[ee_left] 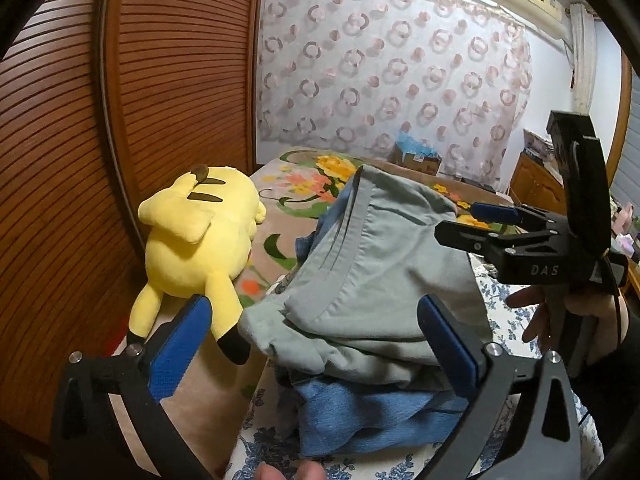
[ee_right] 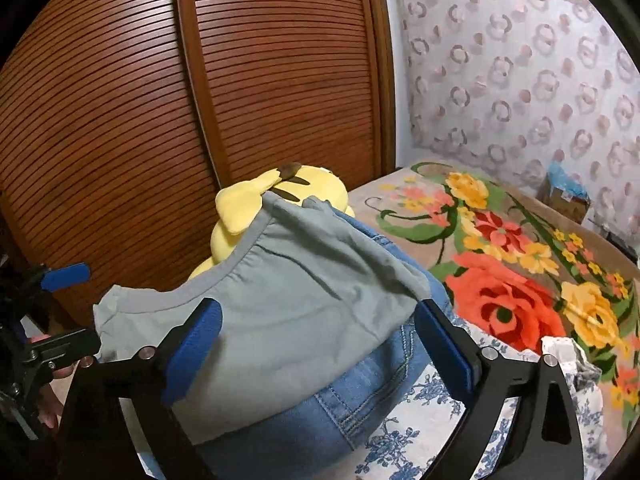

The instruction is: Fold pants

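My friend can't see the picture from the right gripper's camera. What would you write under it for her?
Folded grey-green cotton pants lie on top of blue denim jeans on a bed, between the open blue-padded jaws of the right hand-held gripper. A yellow plush toy sits behind them, by a brown slatted wooden door.

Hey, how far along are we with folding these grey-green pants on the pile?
Looks done: the grey-green pants lie folded in a compact bundle on top of the blue jeans, beside the yellow plush toy. In hand: nothing; the left gripper and right gripper both stand open around the bundle, fingers not pressing cloth. Left: perhaps smoothing the rumpled edge; the jeans underneath look bunched, possibly still to fold.
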The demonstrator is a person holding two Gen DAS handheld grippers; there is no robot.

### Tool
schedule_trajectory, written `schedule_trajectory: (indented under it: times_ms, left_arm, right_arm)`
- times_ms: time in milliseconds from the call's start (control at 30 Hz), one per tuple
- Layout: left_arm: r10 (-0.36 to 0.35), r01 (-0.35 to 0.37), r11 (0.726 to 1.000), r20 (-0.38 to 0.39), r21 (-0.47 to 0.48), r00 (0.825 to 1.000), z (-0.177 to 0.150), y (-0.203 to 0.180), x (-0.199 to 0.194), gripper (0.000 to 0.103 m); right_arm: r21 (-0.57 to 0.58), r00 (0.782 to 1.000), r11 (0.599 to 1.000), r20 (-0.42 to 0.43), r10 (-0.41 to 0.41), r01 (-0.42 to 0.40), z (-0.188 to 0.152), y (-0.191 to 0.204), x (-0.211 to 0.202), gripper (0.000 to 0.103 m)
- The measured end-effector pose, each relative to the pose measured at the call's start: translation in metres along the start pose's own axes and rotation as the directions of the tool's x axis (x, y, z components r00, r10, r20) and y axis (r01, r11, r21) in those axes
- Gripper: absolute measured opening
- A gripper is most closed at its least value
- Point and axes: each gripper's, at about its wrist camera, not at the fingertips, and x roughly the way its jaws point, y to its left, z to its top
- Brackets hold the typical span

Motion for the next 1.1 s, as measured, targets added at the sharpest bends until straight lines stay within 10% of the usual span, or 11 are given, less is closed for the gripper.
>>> schedule_trajectory:
  times_ms: [1100]
  left_arm:
    - [-0.009,0.008,0.999,0.022,0.047,1.0,-0.03,-0.023,-0.072,0.103]
  right_arm:
    - [0.056,0.991,0.991,0.047,-0.122,0.12,-0.054,0.053,-0.104,0.1]
